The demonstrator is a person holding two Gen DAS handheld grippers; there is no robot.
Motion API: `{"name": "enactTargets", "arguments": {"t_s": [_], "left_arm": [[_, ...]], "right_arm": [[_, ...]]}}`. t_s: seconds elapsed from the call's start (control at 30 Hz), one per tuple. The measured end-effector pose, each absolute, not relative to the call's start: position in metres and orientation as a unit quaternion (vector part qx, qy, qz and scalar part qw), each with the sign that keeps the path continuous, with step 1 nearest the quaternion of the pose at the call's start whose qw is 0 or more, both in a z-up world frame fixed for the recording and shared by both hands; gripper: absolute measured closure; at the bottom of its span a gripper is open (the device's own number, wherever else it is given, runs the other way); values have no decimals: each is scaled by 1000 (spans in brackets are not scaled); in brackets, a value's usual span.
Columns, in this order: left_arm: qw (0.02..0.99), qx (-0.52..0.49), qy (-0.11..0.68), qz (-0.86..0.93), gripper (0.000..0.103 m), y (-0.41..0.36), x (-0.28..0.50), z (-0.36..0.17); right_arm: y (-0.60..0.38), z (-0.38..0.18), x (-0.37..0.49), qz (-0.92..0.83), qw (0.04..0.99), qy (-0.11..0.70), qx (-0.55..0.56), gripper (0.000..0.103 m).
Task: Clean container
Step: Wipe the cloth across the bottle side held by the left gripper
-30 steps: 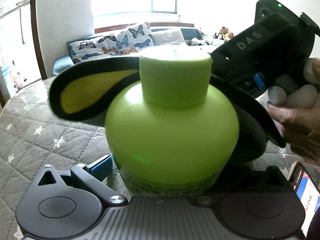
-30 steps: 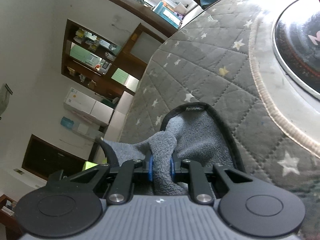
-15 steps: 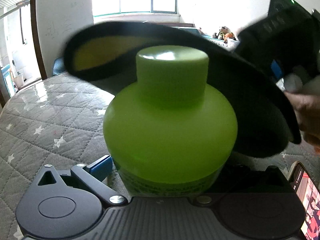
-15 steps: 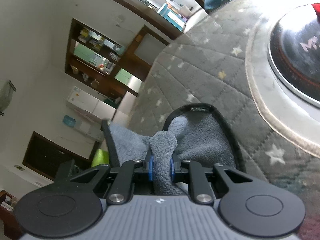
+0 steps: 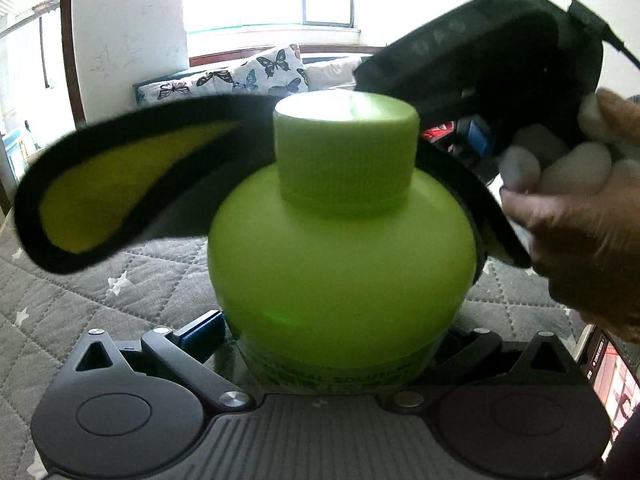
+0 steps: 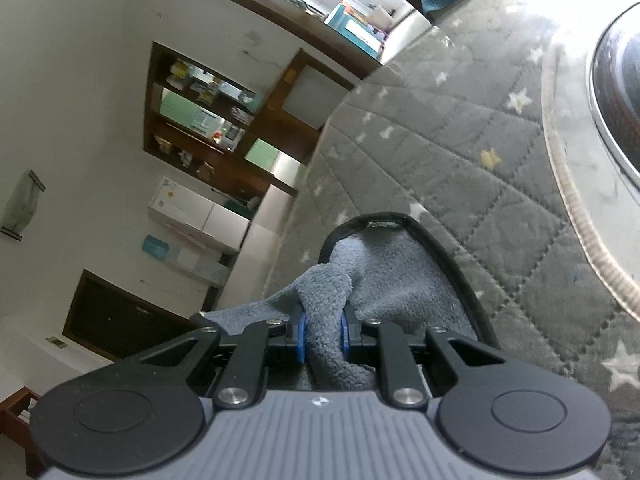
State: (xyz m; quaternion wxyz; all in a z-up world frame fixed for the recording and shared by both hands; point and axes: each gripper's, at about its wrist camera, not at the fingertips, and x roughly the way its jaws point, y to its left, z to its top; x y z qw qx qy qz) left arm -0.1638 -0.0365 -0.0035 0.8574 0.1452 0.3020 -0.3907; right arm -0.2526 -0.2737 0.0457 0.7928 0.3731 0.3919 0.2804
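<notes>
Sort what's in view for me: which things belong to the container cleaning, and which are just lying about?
In the job:
- green container, clamped in the left gripper
- grey cloth with black trim, pinched in the right gripper, draped behind the container's cap

Lying about:
- phone at the right edge
- butterfly cushions
- round dark appliance on the quilted cover

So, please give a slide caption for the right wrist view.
Right gripper pinching a grey cloth above the quilted surface.
</notes>
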Motion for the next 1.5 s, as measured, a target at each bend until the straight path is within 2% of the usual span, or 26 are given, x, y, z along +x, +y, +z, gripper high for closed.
{"name": "enactTargets", "arguments": {"t_s": [0.73,0.97,1.23,1.5], "left_arm": [[857,145,302,-391,0,-18,-206,0],[857,145,302,-391,0,-13,-221,1],[857,145,302,-391,0,-8,-241,3],[857,145,302,-391,0,2,-255,7]], "right_arm": [[-294,43,-278,260,798,412,355,87],[-299,54,-288,273,803,388,361,87],[-289,65,-269,293,800,370,370,87],[-278,48,-253,284,791,393,374,87]]}}
